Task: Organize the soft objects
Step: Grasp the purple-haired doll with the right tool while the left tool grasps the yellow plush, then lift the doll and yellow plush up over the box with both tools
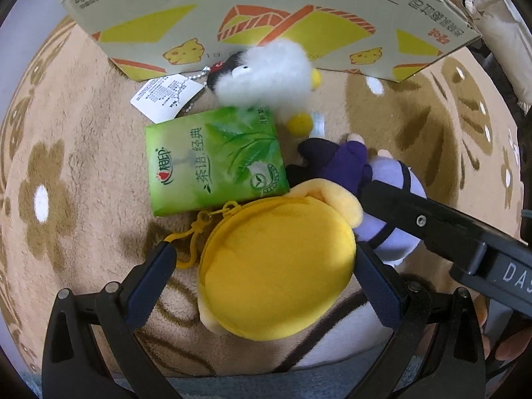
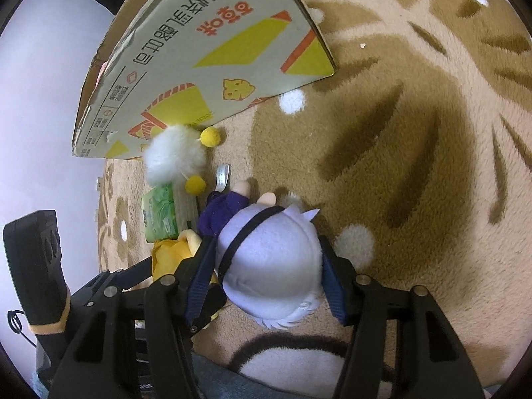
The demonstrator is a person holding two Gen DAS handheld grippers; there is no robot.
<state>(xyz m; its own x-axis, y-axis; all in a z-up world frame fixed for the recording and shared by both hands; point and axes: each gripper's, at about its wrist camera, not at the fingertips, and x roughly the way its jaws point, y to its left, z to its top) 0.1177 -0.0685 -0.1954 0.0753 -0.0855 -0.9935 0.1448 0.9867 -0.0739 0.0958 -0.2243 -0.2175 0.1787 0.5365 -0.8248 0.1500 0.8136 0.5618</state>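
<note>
My left gripper (image 1: 262, 251) is open around a yellow plush pouch (image 1: 279, 266) lying on the rug; the right finger touches it, the left stands apart. My right gripper (image 2: 266, 249) straddles the lilac head of a purple-clothed plush doll (image 2: 272, 259), its pads touching both sides. The doll also shows in the left wrist view (image 1: 392, 179), with the right gripper's finger across it. A green tissue pack (image 1: 214, 163) lies beyond the pouch. A white fluffy duck toy (image 1: 266, 74) with yellow feet and a paper tag lies against the cardboard box (image 1: 266, 13).
The printed cardboard box (image 2: 199, 50) stands at the far side of the beige flower-patterned rug (image 2: 415, 133). A small white ribbon label (image 2: 222, 174) lies by the doll's feet. The pouch's yellow clip (image 1: 196, 229) points left.
</note>
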